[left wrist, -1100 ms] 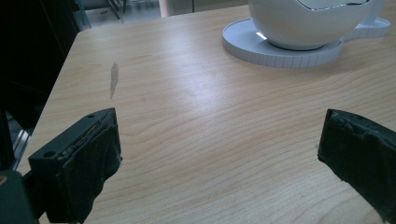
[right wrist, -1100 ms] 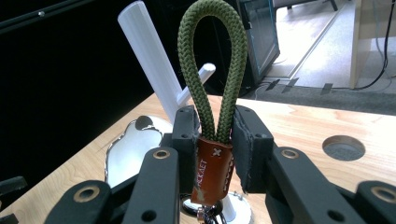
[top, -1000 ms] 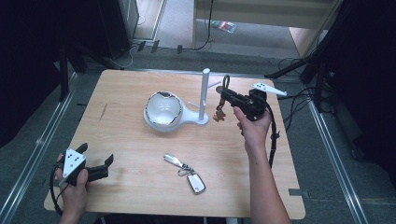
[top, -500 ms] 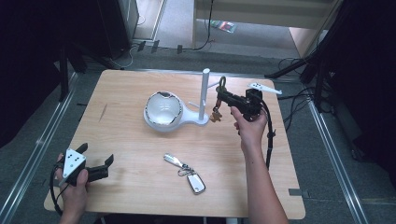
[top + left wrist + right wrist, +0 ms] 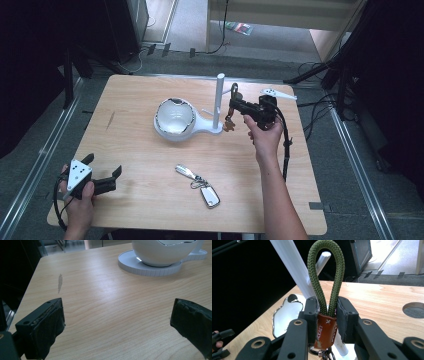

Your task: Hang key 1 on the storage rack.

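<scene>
A white stand (image 5: 218,102) has an upright pole with side pegs and a bowl (image 5: 174,118) on its base. Just right of the pole, my right gripper (image 5: 234,106) is shut on a keychain (image 5: 229,123) whose keys dangle below the jaws. In the right gripper view the pads of that gripper (image 5: 327,308) pinch a green rope loop (image 5: 325,275) above its brown leather tab (image 5: 325,331). The loop stands upright in front of a peg (image 5: 322,260) on the pole (image 5: 293,268). A second key set (image 5: 198,183) lies flat near the table's front. My left gripper (image 5: 106,181) (image 5: 117,322) rests open at the front left.
The wooden table (image 5: 130,100) ends close behind the stand, with cables and dark equipment on the floor beyond. The stand's base (image 5: 150,267) shows far ahead of the left jaws. A round hole (image 5: 414,310) is in the tabletop to the right.
My right gripper has carried the keychain leftward, from right of the stand up close to the pole. The left gripper has stayed put.
</scene>
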A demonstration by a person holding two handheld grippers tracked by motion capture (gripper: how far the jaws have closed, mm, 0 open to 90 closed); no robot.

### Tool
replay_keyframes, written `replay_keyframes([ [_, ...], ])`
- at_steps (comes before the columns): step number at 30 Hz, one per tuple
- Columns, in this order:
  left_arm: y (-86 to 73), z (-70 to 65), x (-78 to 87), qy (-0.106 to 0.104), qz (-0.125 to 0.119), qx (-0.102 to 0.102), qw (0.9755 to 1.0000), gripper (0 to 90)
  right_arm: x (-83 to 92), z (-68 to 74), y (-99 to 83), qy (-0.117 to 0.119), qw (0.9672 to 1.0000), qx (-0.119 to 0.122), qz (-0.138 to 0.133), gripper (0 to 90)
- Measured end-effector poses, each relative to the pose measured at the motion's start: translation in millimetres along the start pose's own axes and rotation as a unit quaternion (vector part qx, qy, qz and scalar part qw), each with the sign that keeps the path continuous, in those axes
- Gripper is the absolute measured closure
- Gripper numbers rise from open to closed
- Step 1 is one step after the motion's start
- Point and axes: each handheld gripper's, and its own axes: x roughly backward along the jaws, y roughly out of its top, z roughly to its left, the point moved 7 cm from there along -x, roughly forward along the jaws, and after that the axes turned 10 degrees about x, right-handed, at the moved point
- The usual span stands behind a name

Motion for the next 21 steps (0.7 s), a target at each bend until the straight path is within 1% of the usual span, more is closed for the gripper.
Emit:
replay_keyframes([
  [7, -0.1, 0.0, 0.1, 0.000, 0.000, 0.000, 1.0000, 0.0, -2.5, -0.8, -3.0, -0.001, 1.0000, 0.001, 0.007, 72.4],
  [21, -0.1, 0.2, 0.2, 0.000, 0.001, 0.001, 1.0000, 0.0, -11.8, 3.8, -10.0, 0.003, 0.9996, 0.014, 0.026, 72.2],
])
